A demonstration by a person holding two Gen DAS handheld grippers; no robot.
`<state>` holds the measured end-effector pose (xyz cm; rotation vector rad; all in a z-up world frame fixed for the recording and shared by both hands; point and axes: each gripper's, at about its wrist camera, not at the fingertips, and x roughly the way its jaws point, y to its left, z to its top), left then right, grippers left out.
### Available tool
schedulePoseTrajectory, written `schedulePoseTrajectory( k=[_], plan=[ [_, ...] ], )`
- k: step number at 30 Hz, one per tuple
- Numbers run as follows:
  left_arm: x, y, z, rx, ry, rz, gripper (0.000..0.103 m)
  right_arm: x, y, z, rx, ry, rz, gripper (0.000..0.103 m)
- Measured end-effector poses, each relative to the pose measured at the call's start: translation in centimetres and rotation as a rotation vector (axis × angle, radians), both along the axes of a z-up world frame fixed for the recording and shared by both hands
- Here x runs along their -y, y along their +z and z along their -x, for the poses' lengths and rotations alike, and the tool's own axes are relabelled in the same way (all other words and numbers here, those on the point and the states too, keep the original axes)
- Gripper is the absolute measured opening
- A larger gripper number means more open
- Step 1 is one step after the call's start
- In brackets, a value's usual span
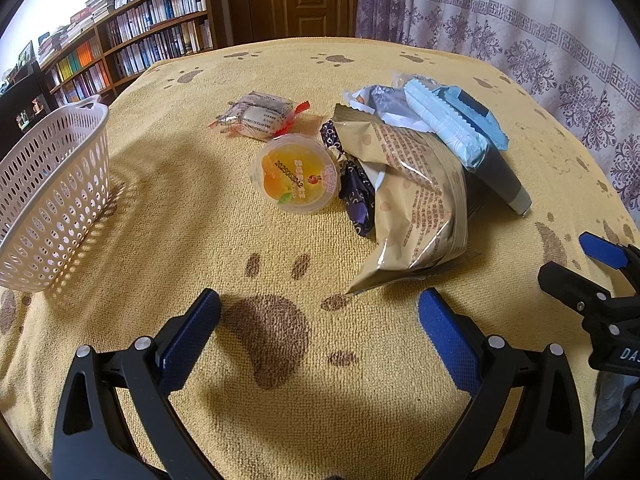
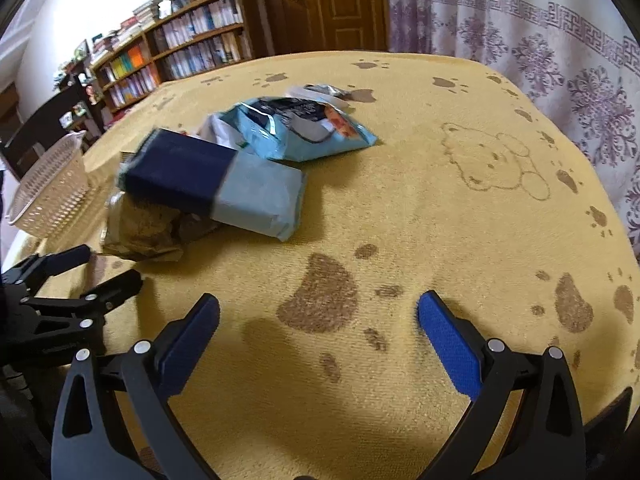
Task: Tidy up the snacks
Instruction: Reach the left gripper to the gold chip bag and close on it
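snacks [image 1: 400, 168] ahead of left gripper [image 1: 320, 316] | both grippers spread, empty | basket [image 1: 52, 192] left

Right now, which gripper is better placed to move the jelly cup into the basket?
Left. The left gripper is open, with the jelly cup ahead and the white basket on its left. The right gripper faces bare cloth; the packets hide the cup from its view.
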<state>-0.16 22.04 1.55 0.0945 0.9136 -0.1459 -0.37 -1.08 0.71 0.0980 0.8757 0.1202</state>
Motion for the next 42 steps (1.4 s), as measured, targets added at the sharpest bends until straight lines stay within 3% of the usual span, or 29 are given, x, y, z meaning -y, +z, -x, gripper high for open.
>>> schedulePoseTrajectory(
  k=[7, 17, 25, 34, 42],
  plan=[
    [-1.0, 2.5, 0.6, 0.09, 0.012, -0.046, 0.101, -0.6, 1.8, 0.6, 0.056, 0.06, -0.052, 0.098],
    [-2.5, 5.3, 0.8, 0.134, 0.029, 0.006, 0.101, -0.5, 4.7, -0.9, 0.128, 0.109, -0.198, 0.098],
    [-1.7, 4.7, 1.1, 0.113, -0.028, 0.019, 0.101, -1.3, 4.5, -6.9, 0.029, 0.182, -0.436, 0.098],
    [-1.4, 4.3, 0.7, 0.109, -0.038, 0.027, 0.101, -2.9, 3.6, -11.1, -0.016, 0.253, -0.484, 0.098],
    [-1.5, 3.8, 0.5, 0.097, -0.038, 0.024, 0.101, -1.9, 2.7, -7.8, -0.052, 0.369, -0.447, 0.098]
  ],
)
